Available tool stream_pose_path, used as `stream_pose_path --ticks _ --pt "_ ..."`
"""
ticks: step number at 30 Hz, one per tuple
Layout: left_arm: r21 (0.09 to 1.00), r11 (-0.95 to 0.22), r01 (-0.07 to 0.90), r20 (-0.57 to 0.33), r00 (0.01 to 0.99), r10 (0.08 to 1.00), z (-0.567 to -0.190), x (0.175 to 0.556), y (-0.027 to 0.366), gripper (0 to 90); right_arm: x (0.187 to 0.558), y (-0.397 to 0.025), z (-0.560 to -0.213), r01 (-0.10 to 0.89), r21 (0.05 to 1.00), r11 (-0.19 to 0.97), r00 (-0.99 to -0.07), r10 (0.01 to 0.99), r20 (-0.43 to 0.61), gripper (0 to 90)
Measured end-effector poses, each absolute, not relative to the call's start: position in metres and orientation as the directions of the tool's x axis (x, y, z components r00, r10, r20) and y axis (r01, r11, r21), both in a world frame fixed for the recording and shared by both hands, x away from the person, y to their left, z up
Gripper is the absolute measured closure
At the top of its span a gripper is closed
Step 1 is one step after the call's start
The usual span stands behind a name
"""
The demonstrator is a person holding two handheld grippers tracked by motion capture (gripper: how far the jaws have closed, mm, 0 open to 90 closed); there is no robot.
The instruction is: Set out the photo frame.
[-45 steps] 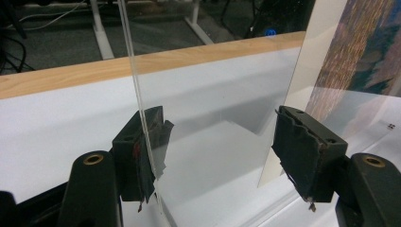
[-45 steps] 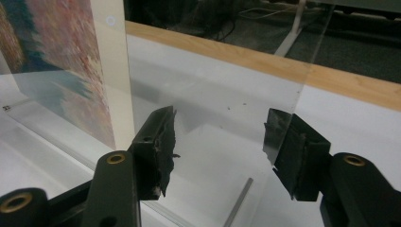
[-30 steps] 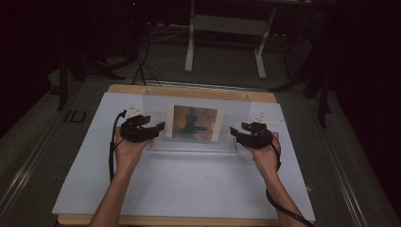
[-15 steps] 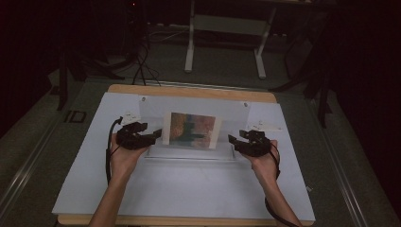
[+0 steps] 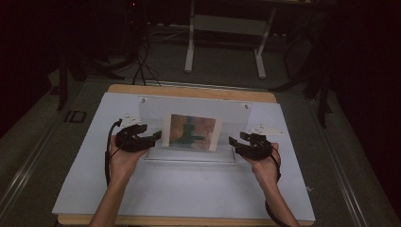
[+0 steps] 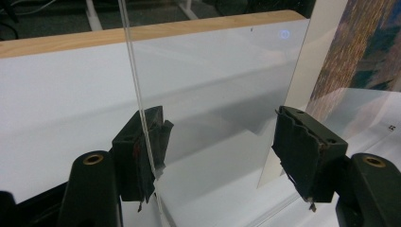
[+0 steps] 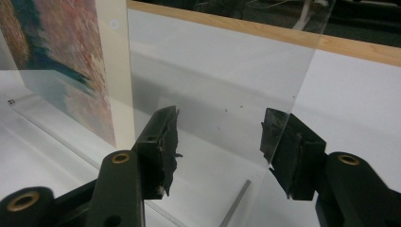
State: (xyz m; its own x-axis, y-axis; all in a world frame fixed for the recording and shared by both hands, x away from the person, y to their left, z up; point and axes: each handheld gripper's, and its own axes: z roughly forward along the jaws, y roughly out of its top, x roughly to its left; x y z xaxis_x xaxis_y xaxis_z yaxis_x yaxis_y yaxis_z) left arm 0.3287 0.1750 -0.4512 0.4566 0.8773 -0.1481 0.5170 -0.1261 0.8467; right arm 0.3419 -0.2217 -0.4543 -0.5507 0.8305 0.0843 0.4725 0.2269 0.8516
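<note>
A clear acrylic panel point(image 5: 194, 106) stands upright on the white sheet point(image 5: 189, 189), with a colourful picture point(image 5: 191, 131) behind its middle. My left gripper point(image 5: 157, 137) is at the panel's left edge and my right gripper point(image 5: 233, 142) at its right edge. In the left gripper view the gripper point(image 6: 220, 127) is open, and the panel point(image 6: 213, 71) has its edge against the left-hand jaw, with the picture point(image 6: 364, 47) farther right. In the right gripper view the gripper point(image 7: 220, 125) is open too, with the panel's point(image 7: 213, 61) edge at the right-hand jaw and the picture point(image 7: 61, 61) at the left.
The white sheet covers a wooden table point(image 5: 189, 91). A flat clear base point(image 5: 189, 157) lies in front of the panel, with a thin metal rod point(image 7: 234, 203) by it. Beyond the table stand metal frame legs point(image 5: 190, 52) and floor cables point(image 5: 142, 61).
Both grippers and the upright panel have shifted slightly toward the near side of the table over the last second.
</note>
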Motion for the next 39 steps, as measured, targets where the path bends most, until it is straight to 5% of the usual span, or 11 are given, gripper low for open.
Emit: stream_pose_path --ticks 39 --pt "0.865 -0.141 0.482 -0.127 0.482 0.867 -0.4593 0.3321 0.1683 34.2 0.3397 -0.2312 -0.4622 0.448 0.872 0.196 -0.543 0.835 0.091 46.0"
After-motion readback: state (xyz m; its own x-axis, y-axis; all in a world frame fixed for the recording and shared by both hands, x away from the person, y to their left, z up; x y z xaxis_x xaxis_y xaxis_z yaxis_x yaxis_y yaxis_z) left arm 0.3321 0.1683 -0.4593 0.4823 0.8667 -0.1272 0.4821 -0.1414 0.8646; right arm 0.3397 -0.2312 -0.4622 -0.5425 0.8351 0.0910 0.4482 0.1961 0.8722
